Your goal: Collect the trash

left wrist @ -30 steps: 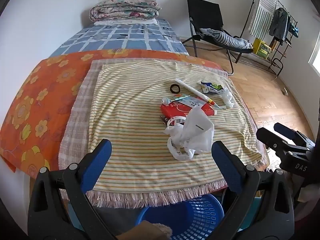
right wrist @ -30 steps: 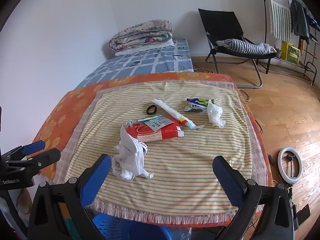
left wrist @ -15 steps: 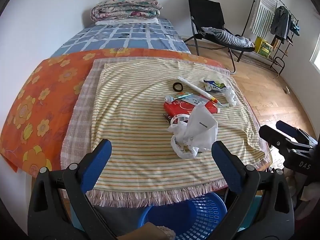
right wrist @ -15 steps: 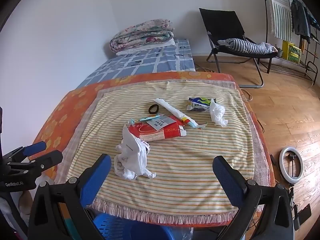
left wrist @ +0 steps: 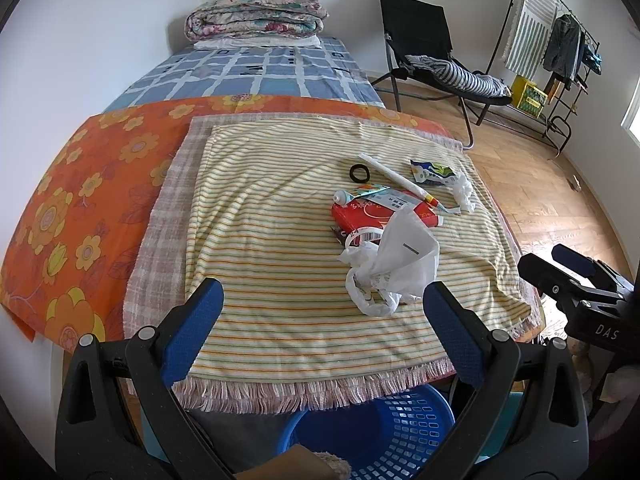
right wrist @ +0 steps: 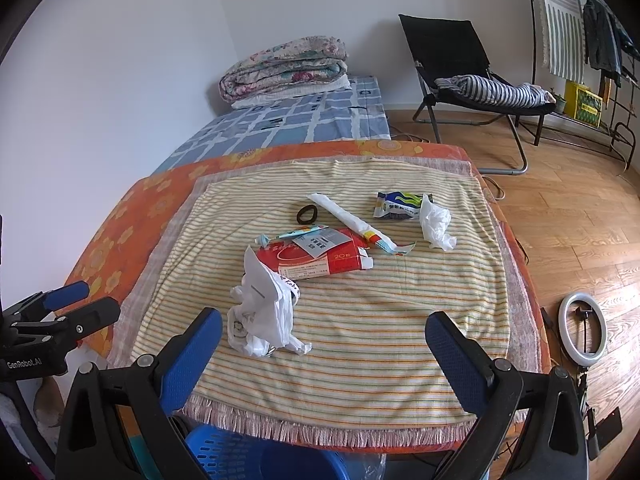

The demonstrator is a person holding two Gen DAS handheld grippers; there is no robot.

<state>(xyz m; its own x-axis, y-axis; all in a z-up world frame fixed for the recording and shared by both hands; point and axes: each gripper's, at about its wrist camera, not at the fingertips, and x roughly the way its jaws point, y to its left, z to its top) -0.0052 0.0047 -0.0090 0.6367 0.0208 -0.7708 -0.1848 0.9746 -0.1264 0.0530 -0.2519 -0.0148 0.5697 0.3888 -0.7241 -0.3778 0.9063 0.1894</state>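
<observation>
Left gripper (left wrist: 322, 312): jaws apart, empty; marked "GenRobot.AI".
Right gripper (right wrist: 323, 342): jaws apart, empty; marked "DAS".
Red carton (right wrist: 320, 260): printed "20".

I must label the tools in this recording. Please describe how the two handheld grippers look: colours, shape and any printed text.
Both are alike: the left gripper and right gripper have black, angular plastic frames with silver screws, and two fingers lined with textured blue pads. White "GenRobot.AI" lettering shows on the left one's side, and "DAS" on the right one's side. No cables, hands or sleeves show.
</observation>
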